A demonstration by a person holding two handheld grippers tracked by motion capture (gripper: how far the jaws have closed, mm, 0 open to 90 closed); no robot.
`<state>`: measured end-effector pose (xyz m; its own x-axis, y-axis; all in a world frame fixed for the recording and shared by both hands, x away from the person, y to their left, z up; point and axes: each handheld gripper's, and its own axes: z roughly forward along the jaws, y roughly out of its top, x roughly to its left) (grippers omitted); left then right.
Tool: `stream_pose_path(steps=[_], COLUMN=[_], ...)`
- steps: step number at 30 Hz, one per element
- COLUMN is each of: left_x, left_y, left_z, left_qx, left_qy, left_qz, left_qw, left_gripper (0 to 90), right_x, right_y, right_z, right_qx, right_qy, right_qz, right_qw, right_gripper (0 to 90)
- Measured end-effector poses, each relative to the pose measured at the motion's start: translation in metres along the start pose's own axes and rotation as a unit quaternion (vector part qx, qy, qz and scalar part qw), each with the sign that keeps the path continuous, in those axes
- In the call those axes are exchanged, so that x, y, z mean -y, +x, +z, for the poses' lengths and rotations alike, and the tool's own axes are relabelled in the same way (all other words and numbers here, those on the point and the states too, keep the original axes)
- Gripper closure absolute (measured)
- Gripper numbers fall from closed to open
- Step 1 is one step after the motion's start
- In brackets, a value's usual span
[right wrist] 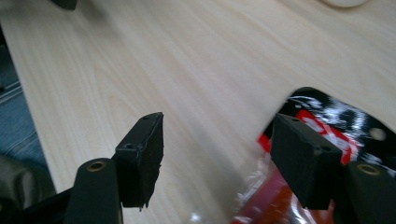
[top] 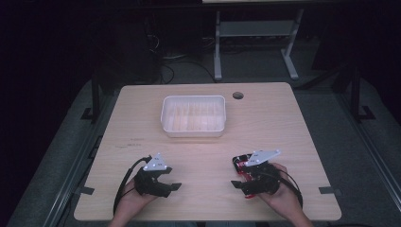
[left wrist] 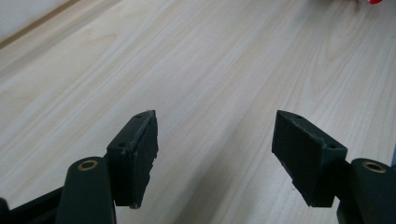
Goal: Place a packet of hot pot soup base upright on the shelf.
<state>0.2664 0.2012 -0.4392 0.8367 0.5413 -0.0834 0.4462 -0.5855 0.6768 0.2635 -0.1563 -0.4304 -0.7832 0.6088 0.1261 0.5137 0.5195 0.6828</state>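
Centrally, toward the far edge of the pale wooden bench (top: 142, 127), sits a white tray (top: 193, 116); it serves as the landmark. Wide bare wood lies on the near side of the tray, between it and the two tools, and more bare wood runs to the tray's left and right out to the bench edges. A small round hole (top: 238, 95) lies just right of the tray's far corner.

Nearer the person than the tray and to its left, the left tool (top: 174, 186) is held low over the bench; nearer and to the tray's right, the right tool (top: 235, 183) is held beside a red and black glossy packet (top: 241, 165).

From above, the packet is mostly hidden by the right tool. The right gripper view shows the packet (right wrist: 327, 135) clearly, lying on the wood under and beyond one jaw, with the right tool (right wrist: 217, 158) spread wide and gripping nothing. The left gripper view shows the left tool (left wrist: 215, 154) equally spread over bare grain, empty.
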Motion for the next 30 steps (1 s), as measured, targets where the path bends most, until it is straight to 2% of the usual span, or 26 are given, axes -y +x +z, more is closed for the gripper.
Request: stream_pose_path(steps=[5,7,8,9,10,13,18,27,30], left_x=[-0.003,-0.006,-0.009,-0.009,-0.014,-0.018,-0.034,-0.052,-0.065], left_y=[-0.004,-0.007,-0.011,-0.011,-0.014,-0.018,-0.031,-0.045,-0.052], left_z=[0.006,0.007,0.008,0.008,0.009,0.010,0.018,0.033,0.043], left_qx=[0.007,0.007,0.009,0.009,0.013,0.016,0.024,0.042,0.049], left_qy=[0.006,0.005,0.004,0.004,-0.001,-0.001,0.002,0.006,0.010], left_qz=[0.005,0.006,0.009,0.009,0.007,0.010,0.029,0.039,0.050], left_qw=[0.9999,0.9999,0.9999,0.9999,0.9999,0.9998,0.9993,0.9983,0.9975], left_gripper=[31.9,32.2,32.4,32.4,32.4,32.9,33.5,34.5,34.5], right_x=[0.006,0.007,0.010,0.010,0.014,0.016,0.019,0.009,0.005], right_y=[-0.022,-0.025,-0.033,-0.033,-0.042,-0.052,-0.070,-0.089,-0.095], right_z=[-0.012,-0.014,-0.019,-0.019,-0.024,-0.030,-0.036,-0.043,-0.046], right_qx=[0.012,0.016,0.025,0.025,0.033,0.037,0.041,0.049,0.047], right_qy=[-0.002,-0.003,-0.002,-0.002,-0.003,-0.006,-0.005,0.004,-0.002], right_qz=[0.030,0.031,0.043,0.043,0.049,0.062,0.083,0.086,0.086], right_qw=[0.9995,0.9994,0.9987,0.9987,0.9982,0.9974,0.9957,0.9951,0.9951], right_gripper=[34.3,34.2,34.2,34.2,34.1,34.1,34.2,33.8,33.6])
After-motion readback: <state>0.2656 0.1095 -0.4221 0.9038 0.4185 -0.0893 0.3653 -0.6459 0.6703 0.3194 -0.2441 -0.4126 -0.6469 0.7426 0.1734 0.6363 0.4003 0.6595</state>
